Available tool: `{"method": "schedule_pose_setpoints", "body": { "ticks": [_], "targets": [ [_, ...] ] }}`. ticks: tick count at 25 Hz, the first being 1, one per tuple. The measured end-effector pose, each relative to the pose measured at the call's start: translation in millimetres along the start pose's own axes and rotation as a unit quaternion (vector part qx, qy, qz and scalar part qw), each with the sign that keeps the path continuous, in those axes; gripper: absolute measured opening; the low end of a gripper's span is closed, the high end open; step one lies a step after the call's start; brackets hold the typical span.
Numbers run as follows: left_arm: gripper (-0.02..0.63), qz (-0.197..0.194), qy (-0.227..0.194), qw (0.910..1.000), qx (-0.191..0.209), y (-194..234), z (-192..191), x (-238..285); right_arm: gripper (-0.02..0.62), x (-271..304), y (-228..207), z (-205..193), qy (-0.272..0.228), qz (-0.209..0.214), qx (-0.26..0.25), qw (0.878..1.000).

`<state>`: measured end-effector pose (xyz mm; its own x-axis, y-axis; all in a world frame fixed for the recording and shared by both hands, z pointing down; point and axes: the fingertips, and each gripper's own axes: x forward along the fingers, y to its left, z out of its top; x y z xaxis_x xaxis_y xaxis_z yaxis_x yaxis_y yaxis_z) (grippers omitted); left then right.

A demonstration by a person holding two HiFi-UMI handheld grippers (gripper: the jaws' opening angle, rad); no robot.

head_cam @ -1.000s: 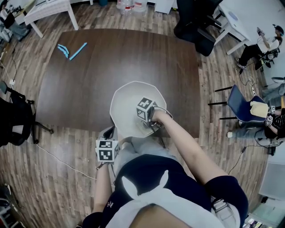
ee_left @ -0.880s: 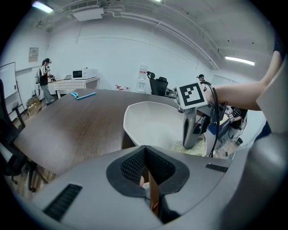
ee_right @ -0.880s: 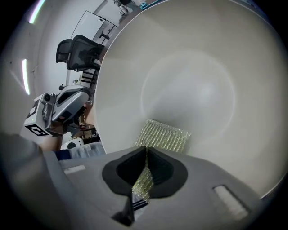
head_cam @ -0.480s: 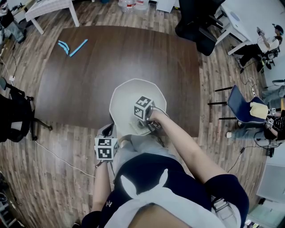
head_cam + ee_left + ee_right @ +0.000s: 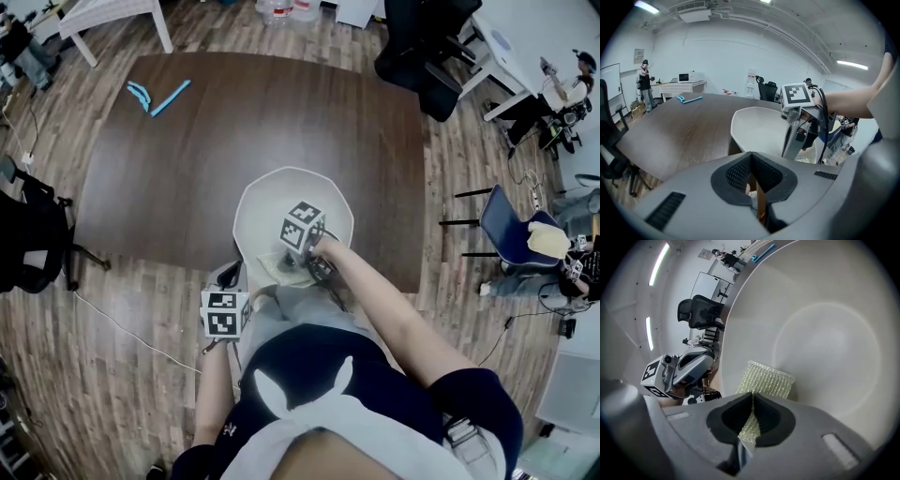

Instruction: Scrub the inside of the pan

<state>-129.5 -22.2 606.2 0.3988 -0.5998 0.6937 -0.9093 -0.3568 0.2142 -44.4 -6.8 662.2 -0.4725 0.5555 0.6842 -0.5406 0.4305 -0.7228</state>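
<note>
Now the right gripper (image 5: 752,395), clamped on the scrub pad (image 5: 765,379), has slid a little to the left inside the white pan (image 5: 281,187) at the near edge of the table (image 5: 187,169). So the scrubbing is going on. The left gripper (image 5: 751,157) grips the pan's brown handle (image 5: 761,206) tight.

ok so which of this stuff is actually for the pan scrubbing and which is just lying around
In use: pan, scouring pad in right gripper, pan handle in left gripper.
Lying about: blue objects at the brown table's far corner, office chairs, white table.
</note>
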Motion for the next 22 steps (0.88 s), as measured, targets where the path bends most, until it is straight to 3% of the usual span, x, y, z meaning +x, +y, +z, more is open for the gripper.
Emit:
{"method": "schedule_pose_setpoints", "body": {
  "ticks": [7,16,22],
  "targets": [
    [0.002,0.003,0.0,1.0,-0.008,0.4,0.7,1.9,0.014,3.5,11.6,18.1,-0.023,0.001,-0.071,0.997],
    [0.003,0.003,0.0,0.9999,-0.013,1.9,1.5,2.9,0.014,3.5,14.5,35.7,-0.071,0.005,-0.091,0.993],
    [0.003,0.001,-0.003,0.9997,-0.023,3.0,5.5,3.3,0.014,0.5,6.5,51.3,-0.09,-0.042,-0.113,0.989]
  ]
}}
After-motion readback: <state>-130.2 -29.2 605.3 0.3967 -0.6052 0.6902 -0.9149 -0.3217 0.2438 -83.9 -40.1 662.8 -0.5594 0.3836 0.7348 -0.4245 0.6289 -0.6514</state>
